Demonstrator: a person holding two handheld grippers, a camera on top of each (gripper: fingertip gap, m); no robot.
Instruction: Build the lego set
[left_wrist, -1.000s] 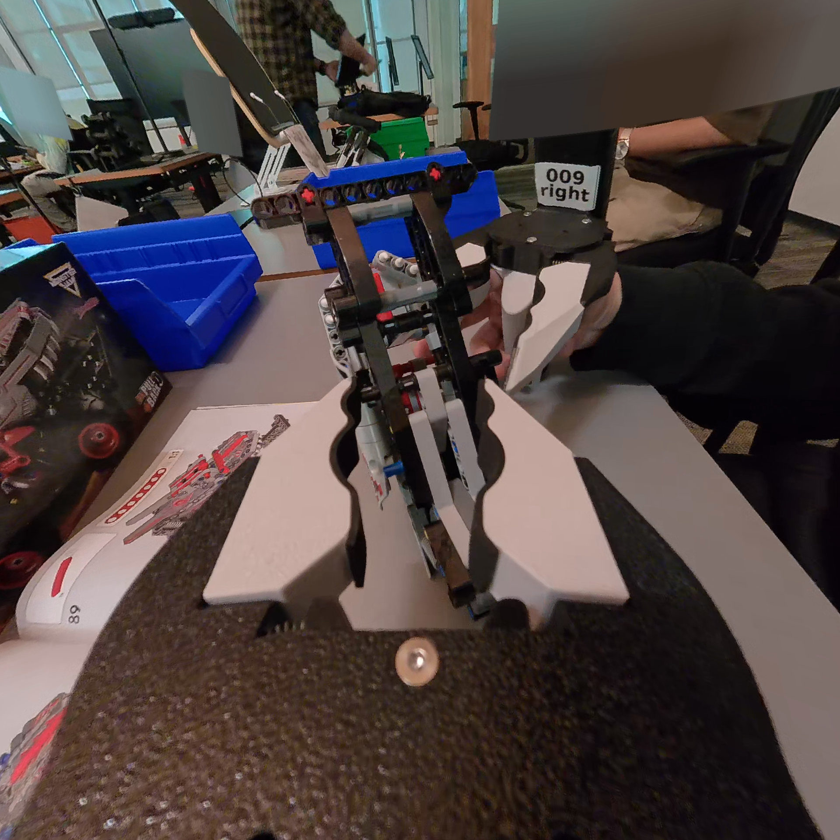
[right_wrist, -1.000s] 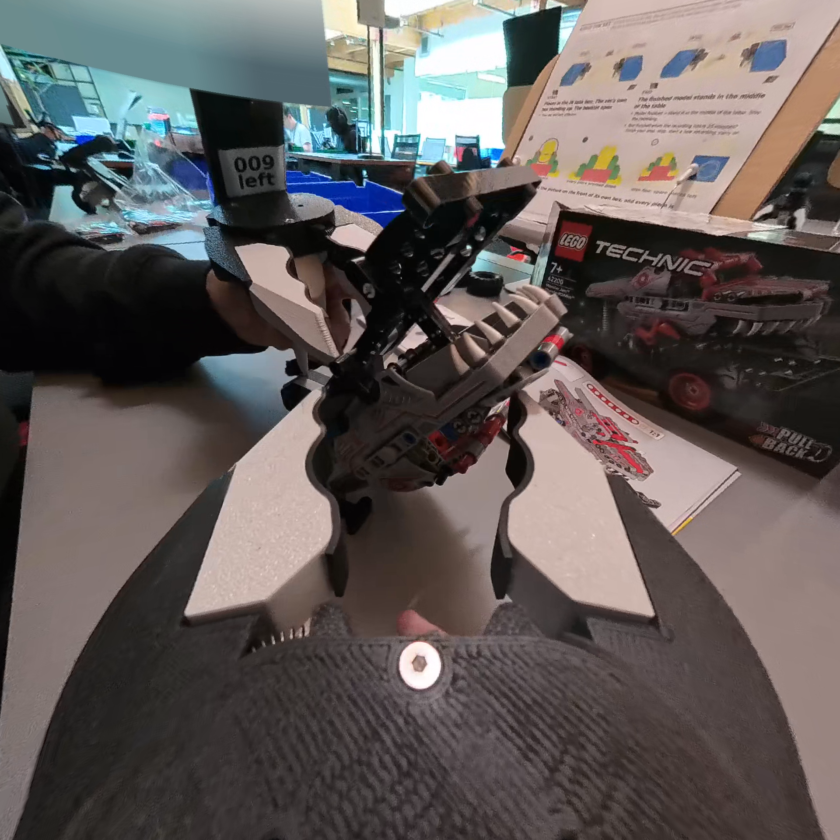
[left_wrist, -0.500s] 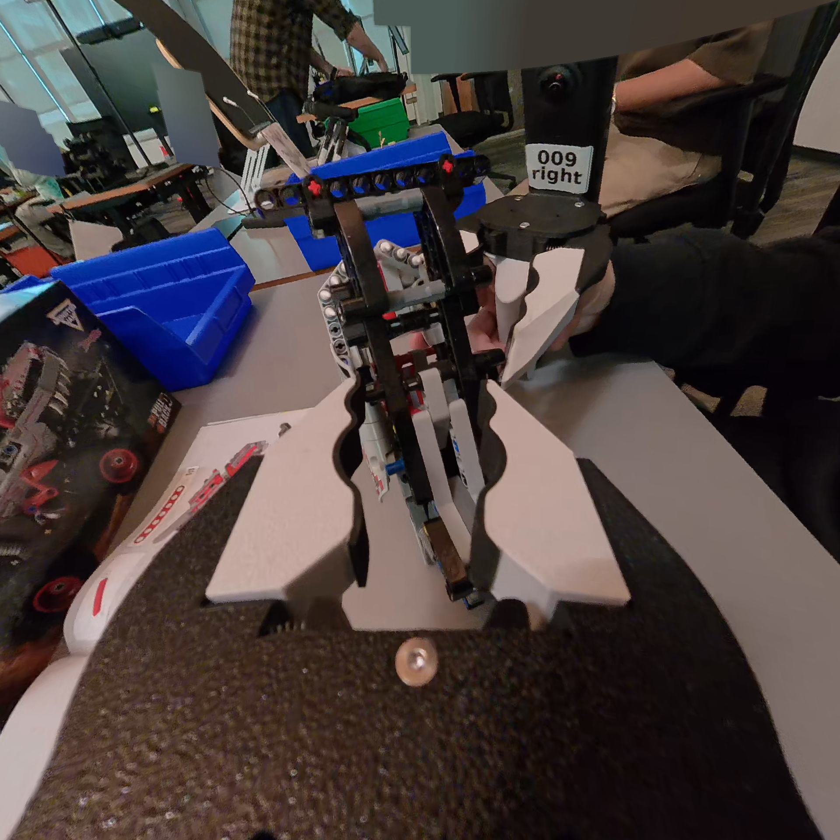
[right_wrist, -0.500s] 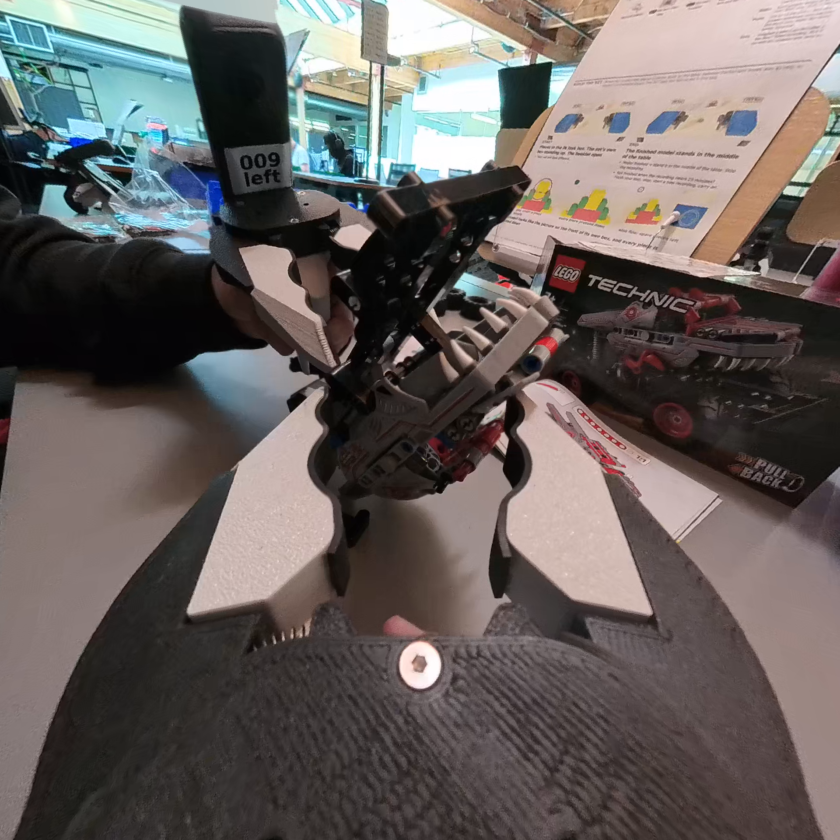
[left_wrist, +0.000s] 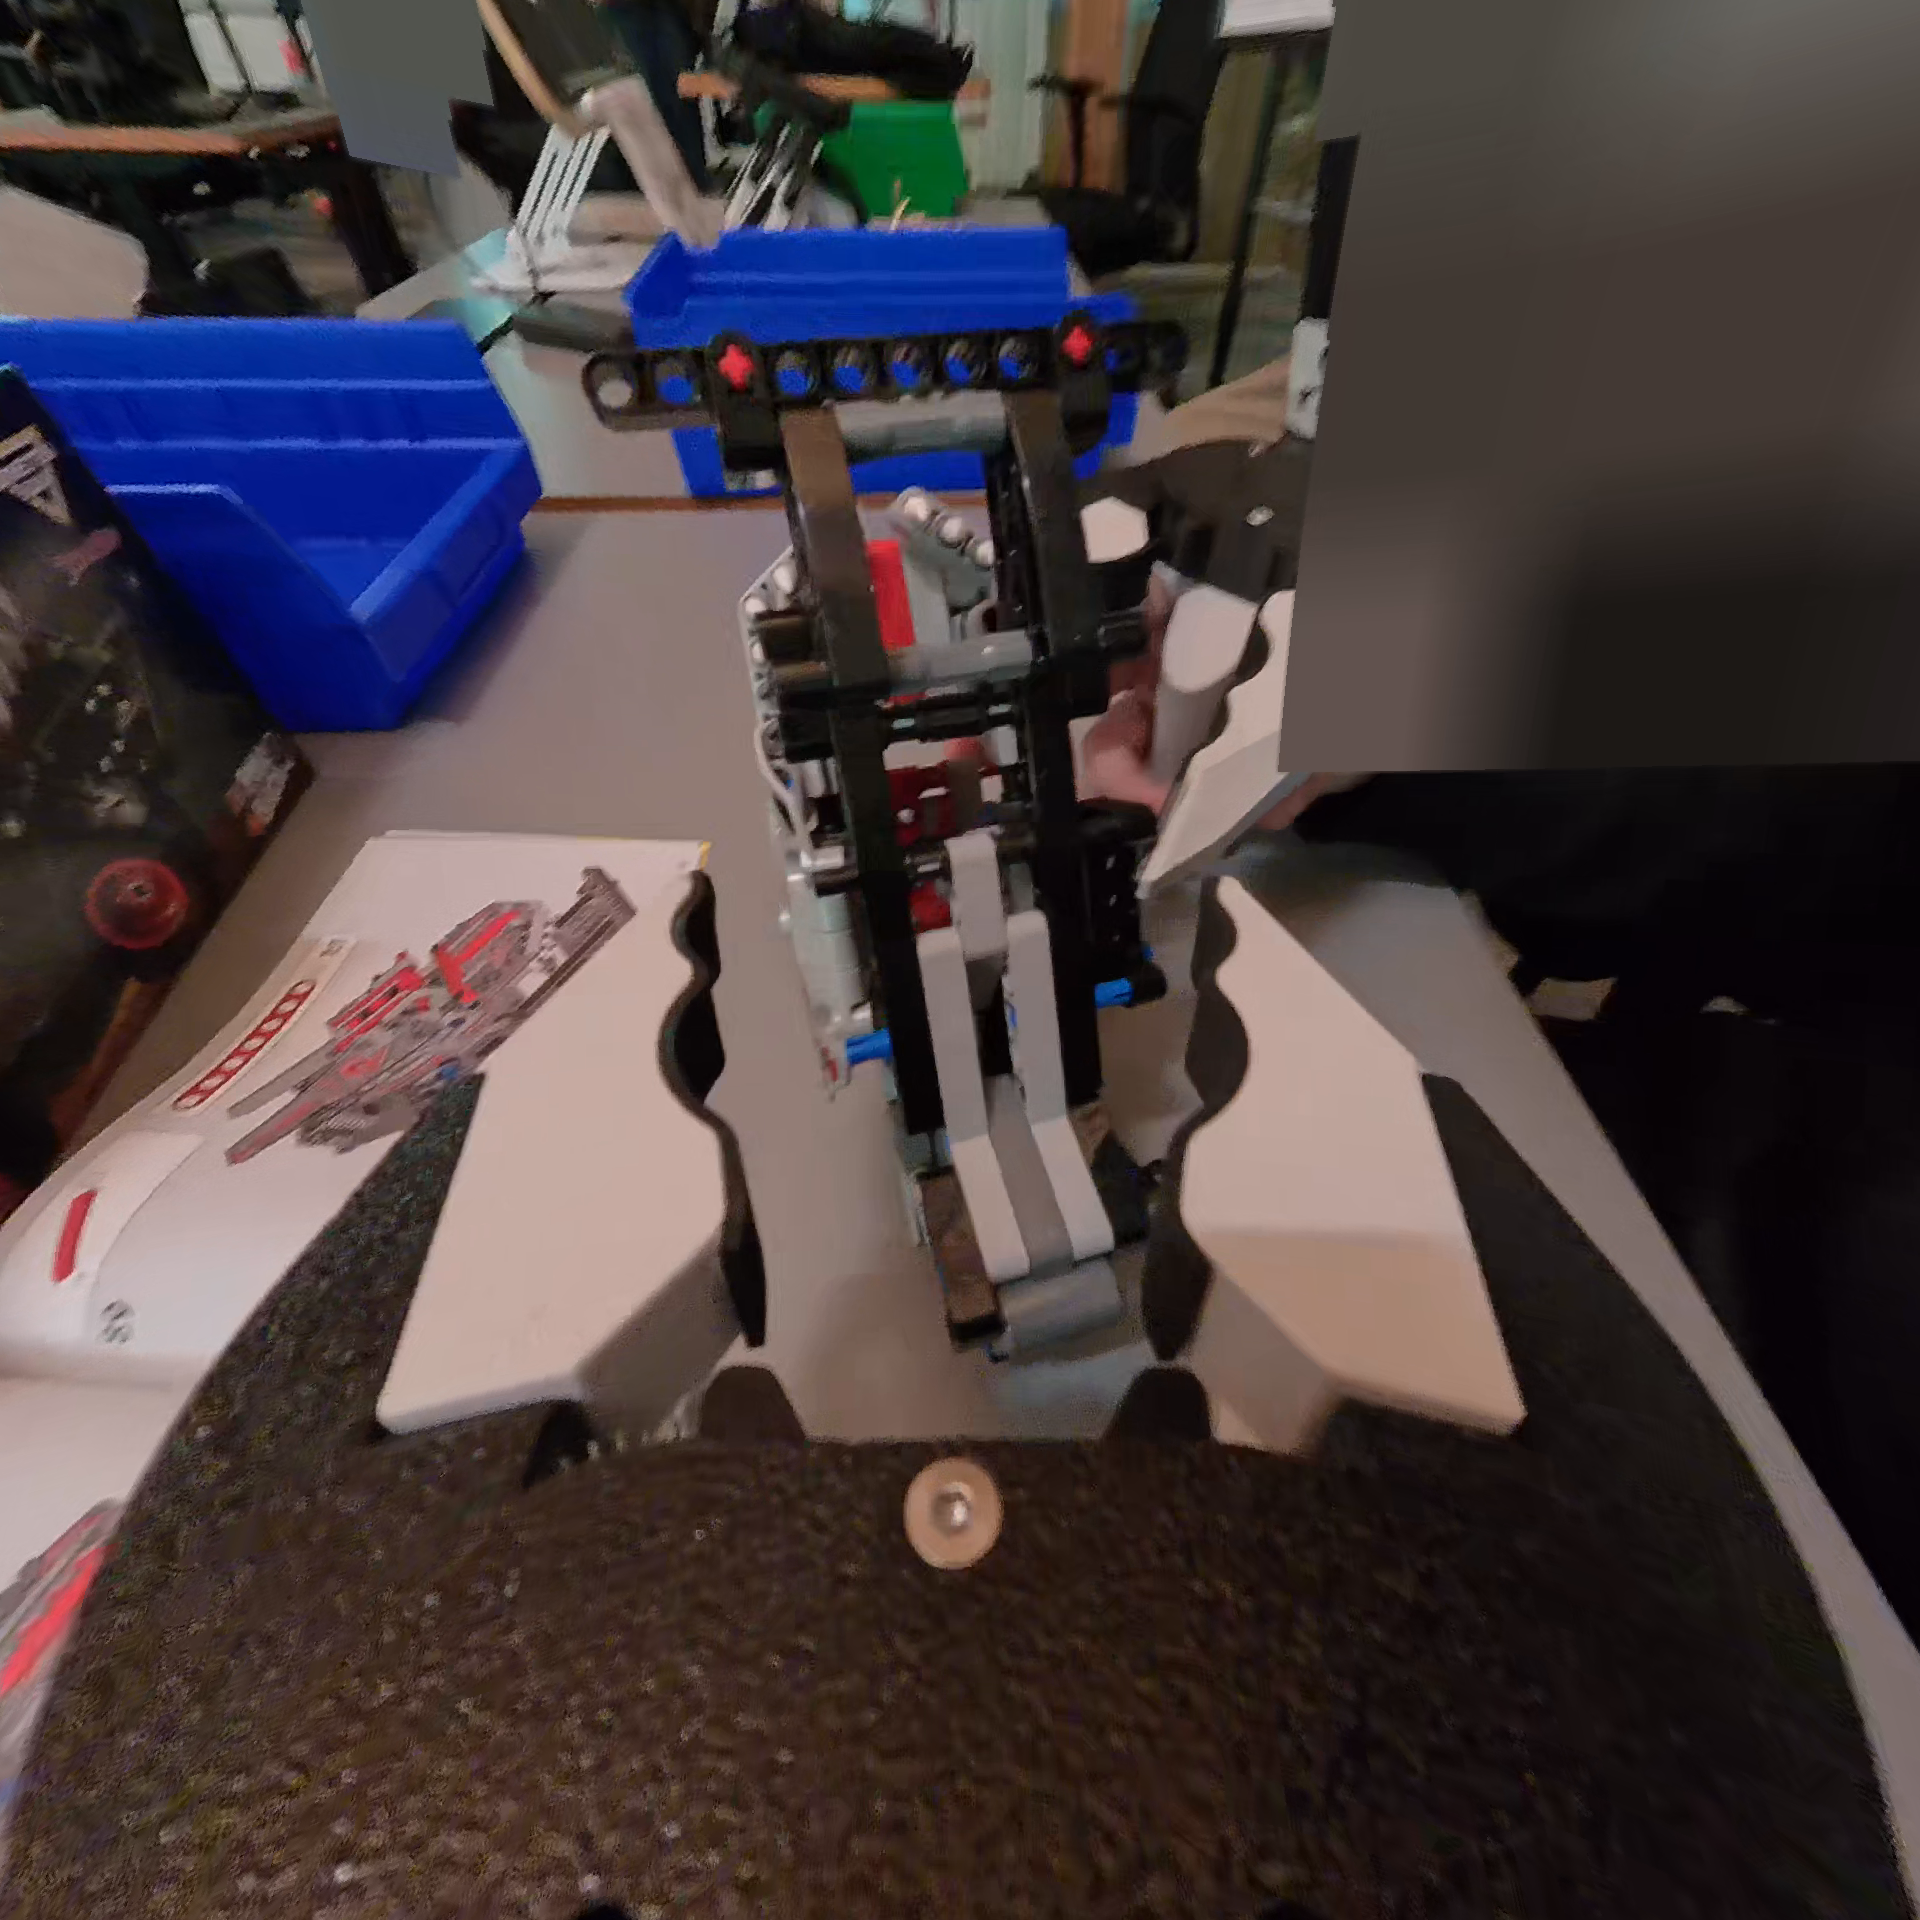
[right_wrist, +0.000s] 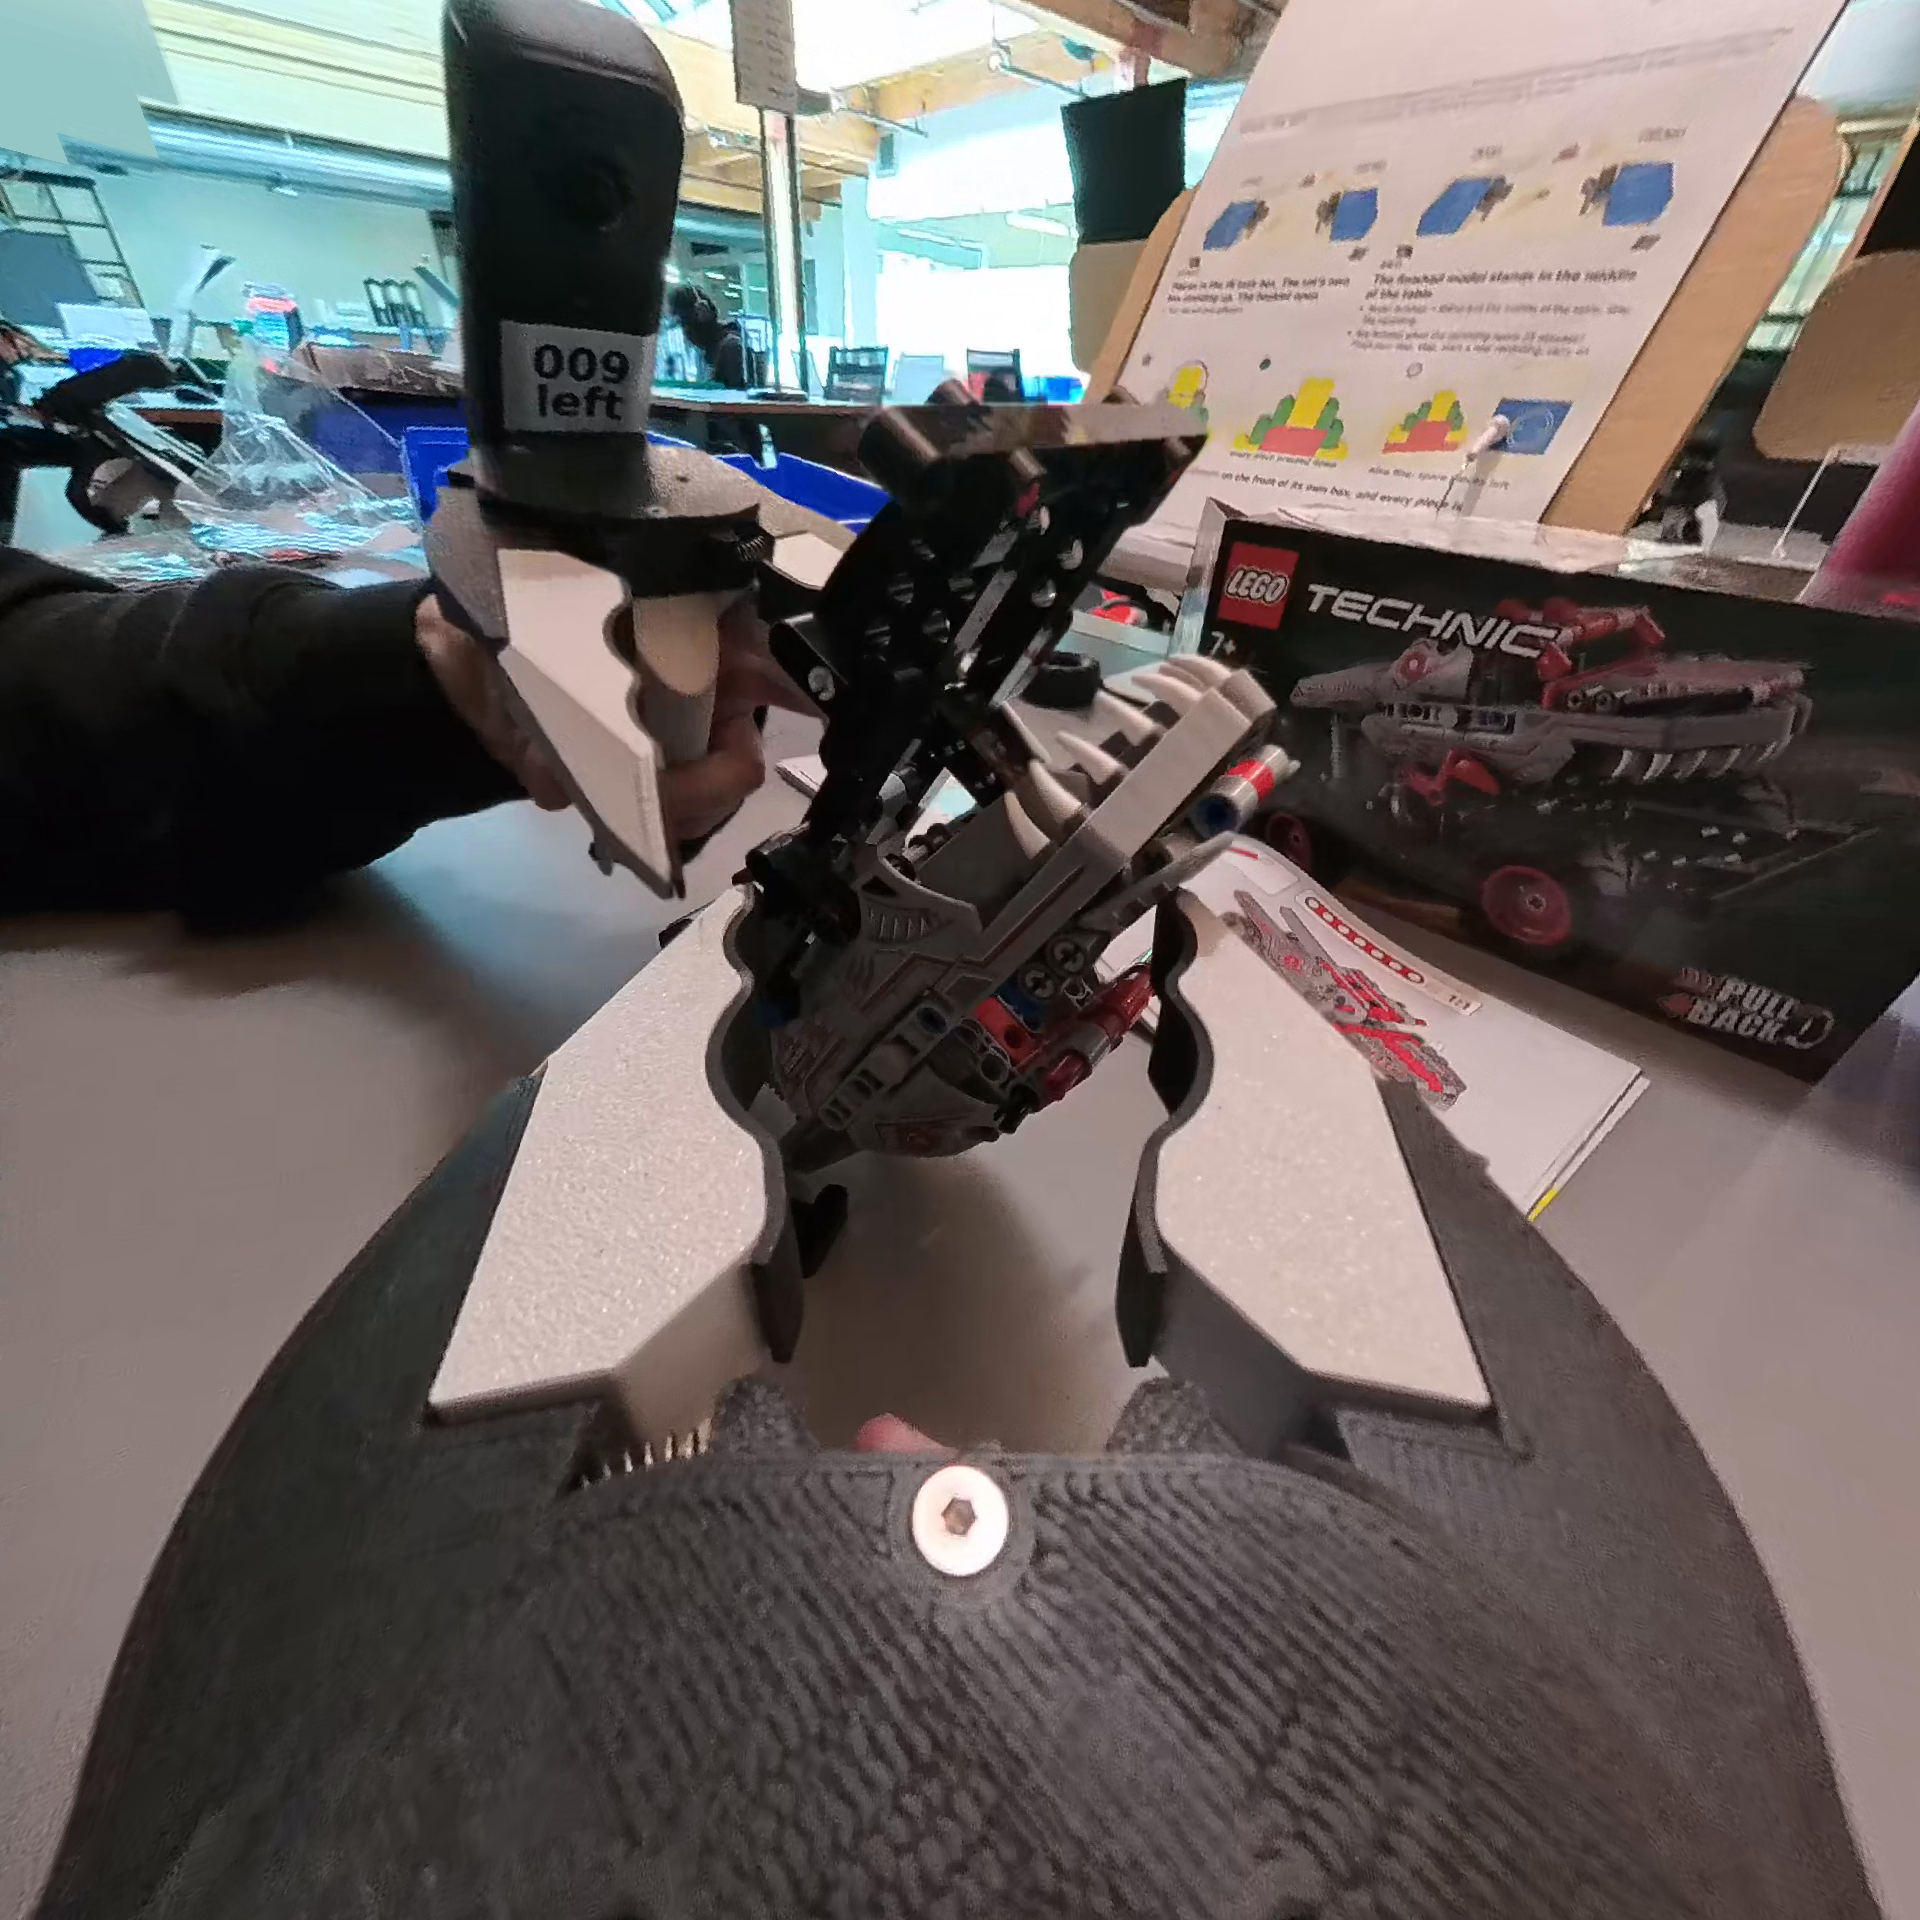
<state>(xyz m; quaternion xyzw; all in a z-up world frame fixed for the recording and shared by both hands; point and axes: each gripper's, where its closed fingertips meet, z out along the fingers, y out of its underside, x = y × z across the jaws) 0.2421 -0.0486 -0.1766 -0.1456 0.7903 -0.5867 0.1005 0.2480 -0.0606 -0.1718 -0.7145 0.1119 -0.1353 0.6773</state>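
The left gripper (left_wrist: 951, 1122) has let go: half a second ago its fingers were closed in on the black frame of the lego model (left_wrist: 935, 831), and now they stand wide apart with clear space on both sides of it. The model itself has not dropped or tipped over; it still stands up off the grey table (left_wrist: 623, 644), between the two grippers, with its black frame raised and its toothed grey body slanting upward in the right wrist view. The right gripper (right_wrist: 961, 997) is parted about as wide as before, and the model's grey and red body sits between its fingers; its left finger (right_wrist: 644, 1091) looks to be against the model, the right one clear, so I cannot tell whether it truly grips or only cradles it. With the left side free, the support seems to have passed to the right, which likely means the left is about to regrip or fetch a part. The open instruction booklet (left_wrist: 416, 997) lies just beside the model, the set's box (right_wrist: 1558, 748) and a blue bin (left_wrist: 312, 520) farther off.
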